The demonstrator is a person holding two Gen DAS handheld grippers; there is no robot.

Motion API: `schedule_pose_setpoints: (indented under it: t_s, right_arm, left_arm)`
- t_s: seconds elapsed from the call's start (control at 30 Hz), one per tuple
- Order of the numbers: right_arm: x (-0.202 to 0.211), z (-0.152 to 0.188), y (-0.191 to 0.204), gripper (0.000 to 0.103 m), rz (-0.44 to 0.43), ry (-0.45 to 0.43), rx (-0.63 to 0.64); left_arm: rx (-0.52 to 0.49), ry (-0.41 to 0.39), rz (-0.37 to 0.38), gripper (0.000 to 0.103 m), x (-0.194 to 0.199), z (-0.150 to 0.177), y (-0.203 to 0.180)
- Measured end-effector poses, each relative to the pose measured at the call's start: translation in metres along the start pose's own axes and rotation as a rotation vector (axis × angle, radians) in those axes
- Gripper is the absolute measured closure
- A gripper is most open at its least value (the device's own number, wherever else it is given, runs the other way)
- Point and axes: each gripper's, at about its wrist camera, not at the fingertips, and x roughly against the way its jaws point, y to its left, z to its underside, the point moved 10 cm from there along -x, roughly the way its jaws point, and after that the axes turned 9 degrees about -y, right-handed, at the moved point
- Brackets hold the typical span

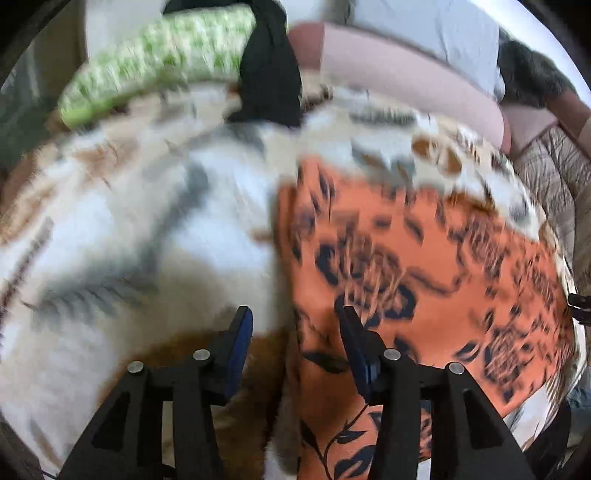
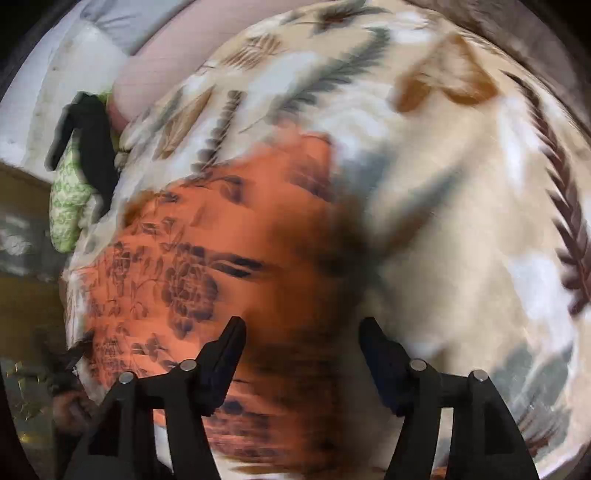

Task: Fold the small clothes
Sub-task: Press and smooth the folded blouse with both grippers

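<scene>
An orange garment with a dark flower print (image 1: 424, 266) lies spread on a leaf-patterned blanket (image 1: 129, 229). Both views are blurred by motion. In the left wrist view my left gripper (image 1: 295, 321) hovers over the garment's left edge, jaws apart, nothing between the pads. In the right wrist view the same orange garment (image 2: 221, 236) lies left of centre, and my right gripper (image 2: 301, 328) stands open above its right edge, with no cloth between its fingers. The far tip of my right gripper shows at the right edge of the left wrist view.
A green-and-white patterned cloth (image 1: 155, 62) and a black garment (image 1: 269, 70) lie at the far side of the blanket. A pink pillow (image 1: 399, 74) and white bedding (image 1: 424, 26) sit behind. Quilted fabric (image 1: 550, 177) lies at the right.
</scene>
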Motion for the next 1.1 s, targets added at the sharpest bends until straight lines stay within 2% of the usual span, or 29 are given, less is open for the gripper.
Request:
schedule_pose_setpoints:
  t_s: [0.07,0.13,0.27,0.3,0.33,0.37,0.4,0.43,0.47,0.5,0.57,0.67,0.77,0.8,0.83,0.87,0.9,0.93,0.97,1.03,1.1]
  right_arm:
    - [0.018,-0.016,0.009,0.037,-0.013,-0.085,0.023]
    - [0.031,-0.038,0.027,0.036,-0.064,-0.146,0.043]
    - [0.008,-0.058,0.071,0.033,-0.3,-0.088,-0.004]
    - [-0.009,-0.063,0.078,0.032,-0.344,-0.057,-0.016]
    - [-0.028,-0.067,0.074,0.032,-0.334,-0.04,-0.031]
    - [-0.046,-0.071,0.057,0.032,-0.274,-0.044,-0.039]
    - [-0.068,-0.079,0.031,0.032,-0.169,-0.055,-0.062]
    - [-0.081,-0.086,0.006,0.036,-0.16,-0.078,-0.177]
    - [-0.08,-0.091,-0.002,0.039,-0.208,-0.106,-0.275]
    - [-0.071,-0.097,-0.007,0.039,-0.245,-0.154,-0.363]
    - [-0.045,-0.099,-0.001,0.035,-0.202,-0.221,-0.297]
    - [-0.022,-0.071,0.036,0.034,-0.282,-0.154,-0.192]
    - [-0.015,-0.017,0.068,0.029,-0.369,-0.051,-0.122]
    - [-0.021,-0.001,0.069,0.029,-0.355,-0.024,-0.1]
    - [-0.029,0.012,0.059,0.029,-0.286,-0.018,-0.075]
    - [-0.042,0.022,0.04,0.031,-0.195,-0.023,-0.073]
    - [-0.045,0.023,0.03,0.04,-0.207,-0.038,-0.132]
    - [-0.039,0.02,0.026,0.041,-0.217,-0.066,-0.195]
    - [-0.023,0.015,0.03,0.039,-0.19,-0.104,-0.203]
    - [0.002,0.011,0.049,0.035,-0.192,-0.17,-0.108]
    - [0.022,0.025,0.075,0.028,-0.248,-0.169,-0.058]
  left_arm:
    - [-0.061,-0.071,0.0,0.044,0.015,-0.024,-0.007]
    - [-0.112,-0.123,0.029,0.041,0.023,-0.043,-0.023]
    - [-0.153,-0.118,0.123,0.04,0.003,-0.051,-0.058]
    - [-0.166,-0.112,0.136,0.034,-0.008,-0.05,-0.067]
    - [-0.181,-0.099,0.131,0.031,-0.022,-0.046,-0.071]
    - [-0.19,-0.065,0.083,0.03,-0.044,-0.04,-0.067]
    - [-0.185,-0.014,0.025,0.03,-0.064,-0.034,-0.058]
    - [-0.17,0.059,-0.028,0.029,-0.084,-0.024,-0.045]
    - [-0.123,0.068,-0.019,0.026,-0.088,-0.023,-0.038]
    - [-0.078,0.038,-0.01,0.026,-0.082,-0.029,-0.034]
    - [-0.049,-0.007,-0.018,0.026,-0.064,-0.04,-0.029]
    - [-0.039,-0.07,0.002,0.026,-0.032,-0.046,-0.029]
    - [-0.034,-0.083,0.017,0.021,-0.019,-0.031,-0.034]
    - [-0.058,-0.062,-0.006,0.021,-0.025,-0.022,-0.033]
    - [-0.097,-0.011,-0.047,0.021,-0.038,-0.008,-0.027]
    - [-0.121,0.066,-0.099,0.018,-0.054,0.009,-0.018]
    - [-0.077,0.079,-0.095,0.018,-0.057,0.013,-0.012]
    - [0.011,0.073,-0.097,0.018,-0.046,0.008,-0.007]
    - [0.032,0.063,-0.107,0.019,-0.036,0.004,-0.005]
    - [0.002,-0.015,-0.107,0.018,-0.01,-0.007,-0.011]
    - [-0.042,-0.029,-0.14,0.018,0.007,-0.005,-0.015]
